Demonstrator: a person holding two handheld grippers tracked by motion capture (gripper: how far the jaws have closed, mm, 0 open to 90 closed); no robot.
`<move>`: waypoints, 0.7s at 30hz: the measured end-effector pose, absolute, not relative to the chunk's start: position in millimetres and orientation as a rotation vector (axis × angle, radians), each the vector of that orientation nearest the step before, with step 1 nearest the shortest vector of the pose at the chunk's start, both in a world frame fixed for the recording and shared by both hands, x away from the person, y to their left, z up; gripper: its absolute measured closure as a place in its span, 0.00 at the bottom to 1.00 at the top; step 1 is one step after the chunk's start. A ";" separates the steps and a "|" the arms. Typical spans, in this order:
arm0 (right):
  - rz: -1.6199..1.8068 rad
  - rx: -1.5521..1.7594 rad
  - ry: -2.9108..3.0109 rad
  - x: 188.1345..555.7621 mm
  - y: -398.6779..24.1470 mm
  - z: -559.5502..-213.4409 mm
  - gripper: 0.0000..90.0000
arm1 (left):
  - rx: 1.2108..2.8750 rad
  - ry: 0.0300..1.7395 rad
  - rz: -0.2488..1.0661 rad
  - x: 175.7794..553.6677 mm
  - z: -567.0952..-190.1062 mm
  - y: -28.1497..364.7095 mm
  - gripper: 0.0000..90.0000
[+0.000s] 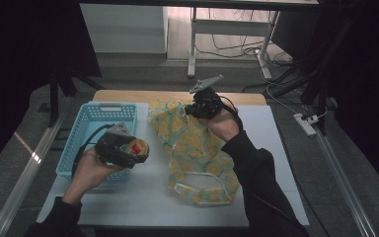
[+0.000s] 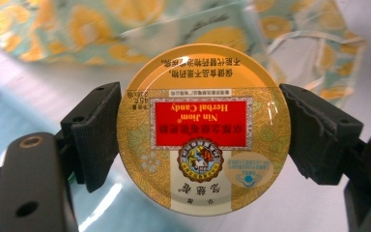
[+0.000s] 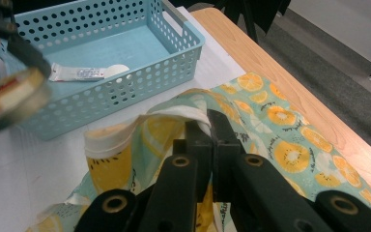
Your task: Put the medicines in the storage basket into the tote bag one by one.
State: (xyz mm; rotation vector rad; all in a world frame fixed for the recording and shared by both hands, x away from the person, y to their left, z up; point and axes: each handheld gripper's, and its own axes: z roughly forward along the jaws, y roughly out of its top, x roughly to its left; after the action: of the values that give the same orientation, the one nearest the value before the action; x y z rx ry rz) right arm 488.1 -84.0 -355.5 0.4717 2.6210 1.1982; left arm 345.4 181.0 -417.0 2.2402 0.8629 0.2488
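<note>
A round yellow tin (image 2: 204, 128) with a red "Herbal Candy" label sits between the two black jaws of my left gripper (image 2: 204, 145), which is shut on its rim. From above, that left gripper (image 1: 137, 148) holds the tin (image 1: 140, 146) just off the basket's near right corner. A cloth bag (image 1: 197, 148) printed with orange slices lies on the white mat. My right gripper (image 1: 193, 109) is shut on its far top edge. In the right gripper view the jaws (image 3: 210, 121) pinch the bag's white hem (image 3: 125, 130), lifting it into a fold.
A light blue perforated basket (image 1: 91, 116) stands at the left of the mat; a small white tube (image 3: 84, 72) lies inside it. The wooden table edge (image 1: 177, 95) runs along the back. Table legs and cables stand on the floor beyond.
</note>
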 end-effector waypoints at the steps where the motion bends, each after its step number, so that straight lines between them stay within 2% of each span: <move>1: 1.200 0.473 2.620 488.2 -83.9 -355.8 0.99 | 2.241 0.853 0.240 346.1 -416.7 176.3 0.23; 21: 1.206 0.500 2.618 493.4 -86.2 -358.2 0.99 | 2.277 0.654 0.172 363.0 -416.4 90.4 0.23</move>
State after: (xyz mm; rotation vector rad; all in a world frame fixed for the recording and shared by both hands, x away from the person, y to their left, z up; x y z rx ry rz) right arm 493.4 -86.2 -358.2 0.4999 2.6175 1.2063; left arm 363.0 90.4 -416.4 2.2771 0.6538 0.1715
